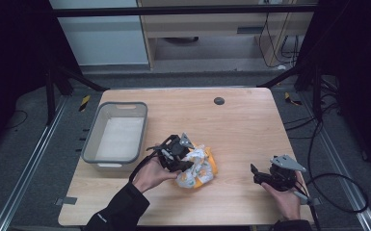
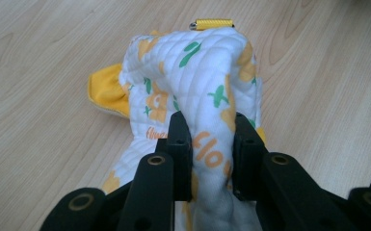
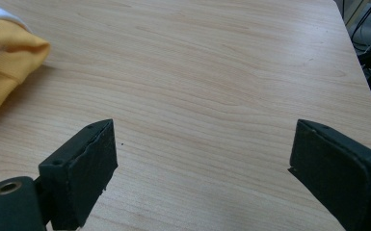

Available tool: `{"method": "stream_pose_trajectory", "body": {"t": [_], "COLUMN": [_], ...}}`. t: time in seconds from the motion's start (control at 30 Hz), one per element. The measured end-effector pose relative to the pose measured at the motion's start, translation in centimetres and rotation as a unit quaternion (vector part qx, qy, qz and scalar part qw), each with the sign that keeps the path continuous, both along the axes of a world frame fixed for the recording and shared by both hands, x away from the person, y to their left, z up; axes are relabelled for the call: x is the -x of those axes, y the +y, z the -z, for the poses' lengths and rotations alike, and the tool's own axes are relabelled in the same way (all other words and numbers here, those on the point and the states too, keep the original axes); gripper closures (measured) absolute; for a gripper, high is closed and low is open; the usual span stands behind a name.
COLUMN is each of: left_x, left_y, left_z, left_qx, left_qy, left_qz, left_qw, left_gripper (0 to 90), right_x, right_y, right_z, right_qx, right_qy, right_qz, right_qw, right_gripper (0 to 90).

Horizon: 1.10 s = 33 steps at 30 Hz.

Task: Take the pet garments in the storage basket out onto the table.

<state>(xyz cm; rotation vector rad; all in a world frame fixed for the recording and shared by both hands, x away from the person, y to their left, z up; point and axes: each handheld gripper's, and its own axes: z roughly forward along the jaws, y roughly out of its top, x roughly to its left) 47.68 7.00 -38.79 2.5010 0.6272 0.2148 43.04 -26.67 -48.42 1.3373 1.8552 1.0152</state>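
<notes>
- Plastic bin [image 1: 92, 139] on table [image 1: 241, 120], left side
- Quilted cloth [image 1: 200, 168] just right of bin, near table centre front
- Left gripper [image 1: 176, 156] at cloth's left edge, jaws pinching a fold [image 2: 212, 144]
- Right gripper [image 1: 259, 175] front right, well apart from cloth, above bare tabletop [image 3: 212, 77]

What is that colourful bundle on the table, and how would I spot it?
Start at the wooden table and the grey bin at its left. Just right of the bin, near the front edge, the left gripper pinches a crumpled quilted cloth. It alone is soft: white with orange and green prints, yellow lining.
</notes>
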Motion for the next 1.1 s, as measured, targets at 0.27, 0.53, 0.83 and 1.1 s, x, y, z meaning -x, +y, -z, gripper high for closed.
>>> {"method": "stream_pose_trajectory", "body": {"t": [0.27,0.53,0.83,1.1], "left_x": [0.1,0.0,-0.1,-0.1], "left_y": [-0.6,-0.5,-0.6,-0.4], "left_z": [1.1,1.6,2.0,2.1], "left_qx": [-0.011,-0.016,-0.024,-0.031], "left_qy": [0.004,0.012,0.014,0.011], "left_qz": [0.004,0.010,0.013,0.016], "left_qw": [0.9999,0.9997,0.9995,0.9993], "left_gripper": [72.5,65.9,53.6,37.0], "right_x": [0.0,0.0,0.0,0.0], "right_y": [0.0,0.0,0.0,-0.1], "right_z": [0.0,0.0,0.1,0.1], "right_qx": [0.000,0.000,0.001,0.000], "right_qy": [0.002,0.002,0.003,0.003], "right_qz": [-0.001,-0.001,-0.002,-0.002], "right_qw": [1.0000,1.0000,1.0000,1.0000], "right_gripper": [9.1,9.1,9.0,8.8]}}
